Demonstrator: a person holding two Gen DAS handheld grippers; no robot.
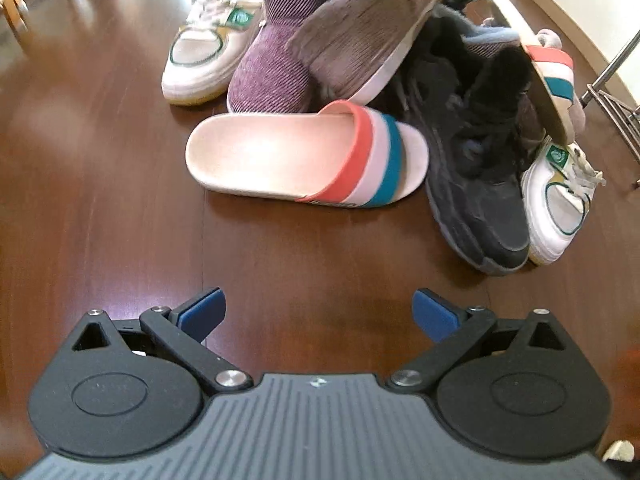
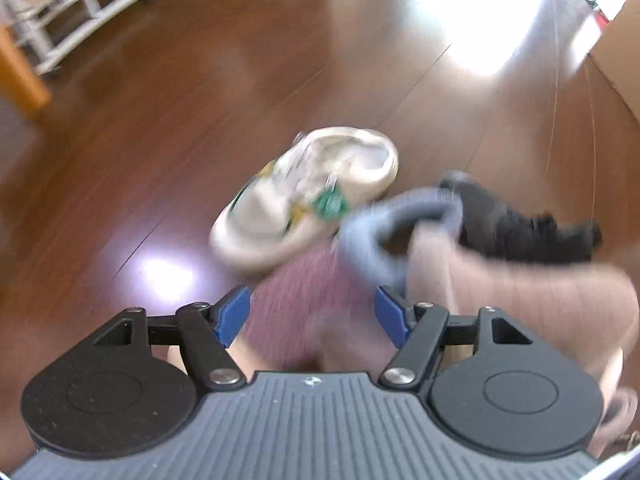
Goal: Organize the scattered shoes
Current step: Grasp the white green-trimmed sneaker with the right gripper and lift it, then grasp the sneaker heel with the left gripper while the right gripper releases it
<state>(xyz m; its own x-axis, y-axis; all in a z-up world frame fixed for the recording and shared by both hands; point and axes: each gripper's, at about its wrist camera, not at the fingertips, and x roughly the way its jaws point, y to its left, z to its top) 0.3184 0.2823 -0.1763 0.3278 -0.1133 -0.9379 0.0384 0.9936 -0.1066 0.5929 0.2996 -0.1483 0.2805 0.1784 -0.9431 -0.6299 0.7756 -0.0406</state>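
Observation:
In the left wrist view a pile of shoes lies on the wooden floor. Nearest is a striped slide [image 1: 308, 160], with a purple slipper [image 1: 272, 76] and a white sneaker [image 1: 200, 60] behind it. A grey-brown slipper [image 1: 372, 40] leans on top. To the right lie a black sneaker [image 1: 476, 184], a second white sneaker [image 1: 560, 200] and a second striped slide [image 1: 548, 76] on edge. My left gripper [image 1: 318, 312] is open over bare floor, short of the slide. The right wrist view is blurred. My right gripper [image 2: 311, 312] is open above a purple slipper [image 2: 304, 300], near a white sneaker [image 2: 304, 200].
A metal rack [image 1: 612, 80] stands right of the pile. In the right wrist view a pink slipper [image 2: 520, 292] with a blue-grey collar and a black shoe [image 2: 528, 228] lie right of the gripper. A white rack [image 2: 60, 12] is far left, a cardboard box [image 2: 616, 60] far right.

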